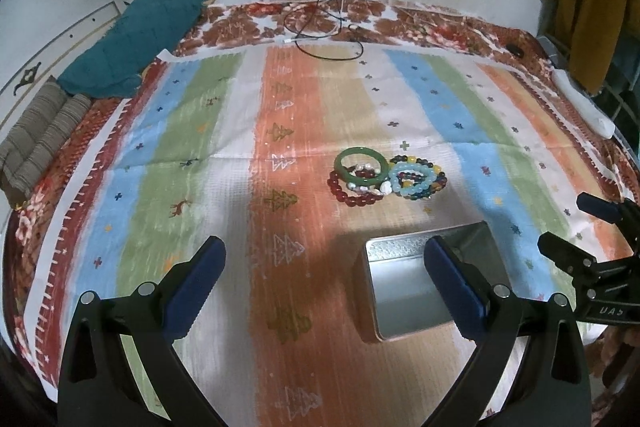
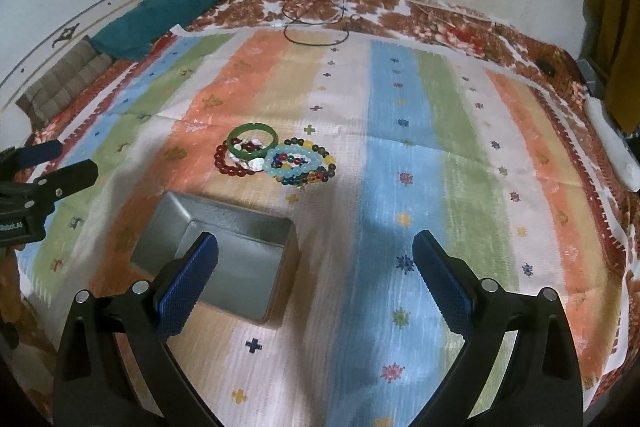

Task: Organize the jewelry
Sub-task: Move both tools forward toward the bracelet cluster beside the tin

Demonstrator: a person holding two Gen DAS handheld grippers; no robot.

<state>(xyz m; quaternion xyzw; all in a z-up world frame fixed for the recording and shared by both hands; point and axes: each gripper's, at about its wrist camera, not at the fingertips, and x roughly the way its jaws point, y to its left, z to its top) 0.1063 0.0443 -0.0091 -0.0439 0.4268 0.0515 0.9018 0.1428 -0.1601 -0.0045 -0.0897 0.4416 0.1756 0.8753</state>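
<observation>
I hold my left gripper point(image 1: 324, 281) with its blue-padded jaws spread wide and nothing between them; its right finger hides part of the open rectangular silver metal tin point(image 1: 404, 291) just beyond. My right gripper point(image 2: 314, 275) is equally wide and empty, and its left finger overlaps the tin's near corner. Past the tin, a little apart from it, lies the heap of bracelets: a solid green jade bangle point(image 2: 252, 143) resting on a dark red bead bracelet point(image 2: 230, 163), touching a pale blue bead bracelet point(image 2: 290, 163) and a multicoloured bead bracelet point(image 2: 316, 157) (the whitish piece underneath I can't make out). Everything sits on a striped pastel cloth point(image 2: 400, 155) over a bed, with a teal quilted blanket point(image 1: 140, 39) and black cables point(image 1: 320, 27) against the stained white wall.
</observation>
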